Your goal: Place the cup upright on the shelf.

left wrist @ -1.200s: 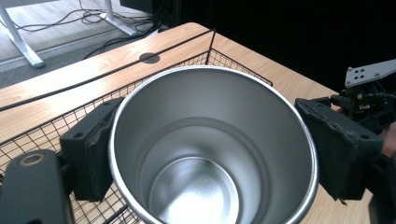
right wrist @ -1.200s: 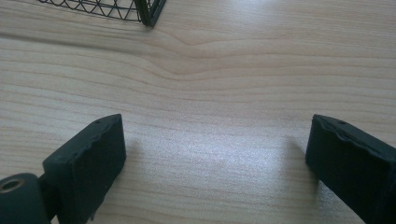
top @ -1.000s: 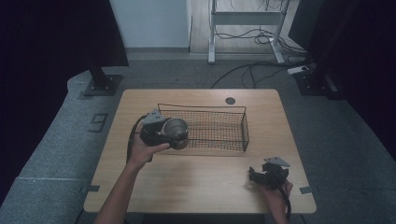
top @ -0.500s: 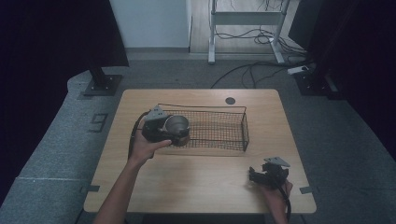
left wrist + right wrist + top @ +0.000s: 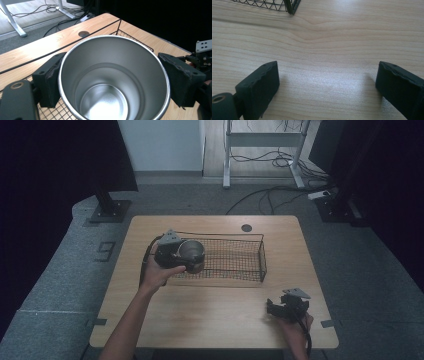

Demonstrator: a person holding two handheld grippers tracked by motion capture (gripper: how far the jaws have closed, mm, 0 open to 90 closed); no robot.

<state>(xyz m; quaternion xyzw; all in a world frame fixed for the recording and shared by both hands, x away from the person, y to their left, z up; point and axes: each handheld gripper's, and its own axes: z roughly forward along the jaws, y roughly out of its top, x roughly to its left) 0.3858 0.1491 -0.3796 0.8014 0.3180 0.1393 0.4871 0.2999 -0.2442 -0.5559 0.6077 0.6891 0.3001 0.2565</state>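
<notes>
A silver metal cup [image 5: 191,255] [image 5: 112,80] is tipped on its side, its empty mouth facing my left gripper's camera. My left gripper [image 5: 186,257] [image 5: 113,80] is shut on the cup, one black pad on each side of its wall. It holds the cup over the left end of a black wire basket [image 5: 235,260] [image 5: 125,32] on the wooden table [image 5: 215,320]. My right gripper [image 5: 276,309] [image 5: 327,85] rests near the table's front right corner, jaws wide open, bare wood between them.
The basket's near corner [image 5: 292,6] lies a short way ahead of my right gripper. A round cable hole [image 5: 246,227] [image 5: 83,33] sits near the table's far edge. Cables [image 5: 270,195] and a desk frame [image 5: 265,140] stand on the floor beyond the table.
My left gripper has carried the cup a little to the right, farther over the basket's left end. The right gripper has stayed put.
</notes>
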